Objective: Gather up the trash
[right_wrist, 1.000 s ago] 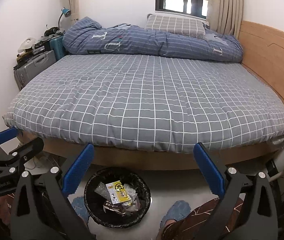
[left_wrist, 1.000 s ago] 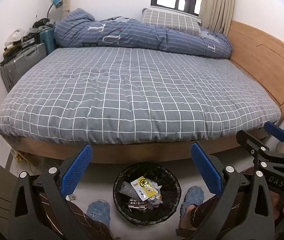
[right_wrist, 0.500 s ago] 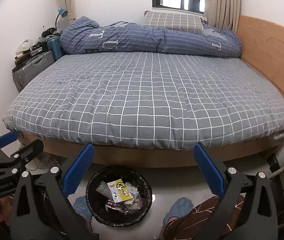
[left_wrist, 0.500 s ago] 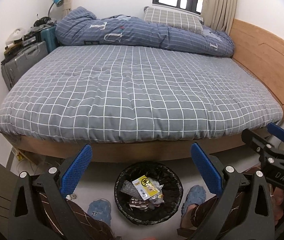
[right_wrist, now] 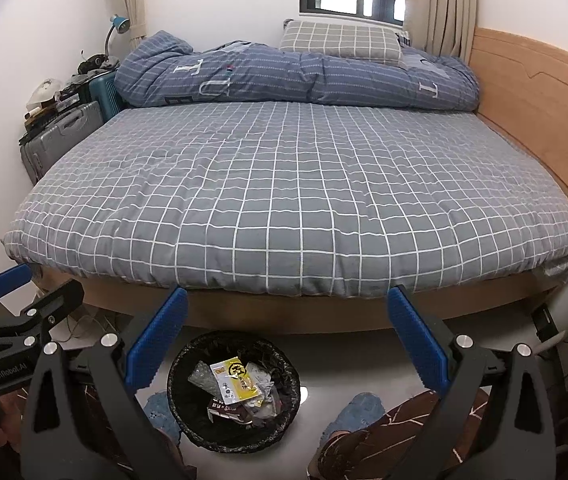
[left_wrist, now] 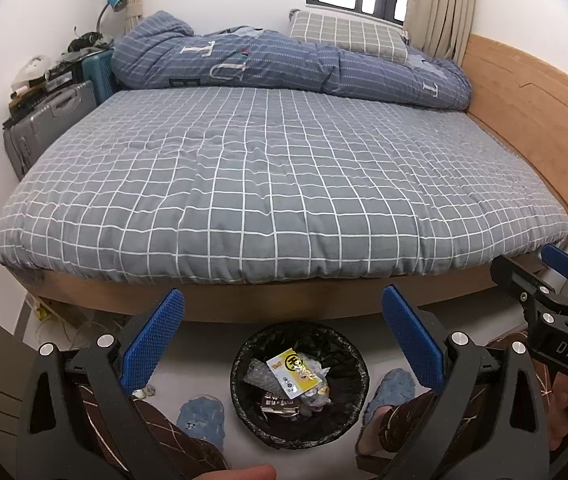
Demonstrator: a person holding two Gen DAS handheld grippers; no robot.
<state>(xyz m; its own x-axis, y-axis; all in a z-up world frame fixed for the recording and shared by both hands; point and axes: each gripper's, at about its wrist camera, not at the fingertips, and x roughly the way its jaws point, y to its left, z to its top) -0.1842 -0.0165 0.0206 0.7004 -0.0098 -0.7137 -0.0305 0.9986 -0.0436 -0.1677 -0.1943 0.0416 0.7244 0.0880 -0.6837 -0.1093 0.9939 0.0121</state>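
left wrist: left tongs (left_wrist: 281,300) spread wide, empty, above the trash bin (left_wrist: 300,384) | bin on floor in front of the bed (left_wrist: 275,184), yellow wrapper (left_wrist: 294,372) inside | right wrist: right tongs (right_wrist: 286,296) spread wide, empty | bin (right_wrist: 233,388) below-left of them, bed (right_wrist: 296,196) beyond

A round black plastic-lined trash bin (left_wrist: 300,384) stands upright on the pale floor (right_wrist: 364,364), just in front of the wooden bed frame (left_wrist: 284,304). Inside lie a yellow-and-white snack wrapper (left_wrist: 294,372) on top, a clear crinkled plastic piece (left_wrist: 253,376) beside it, a dark brown wrapper (left_wrist: 277,404) lower down, and crumpled whitish scraps (right_wrist: 261,384).
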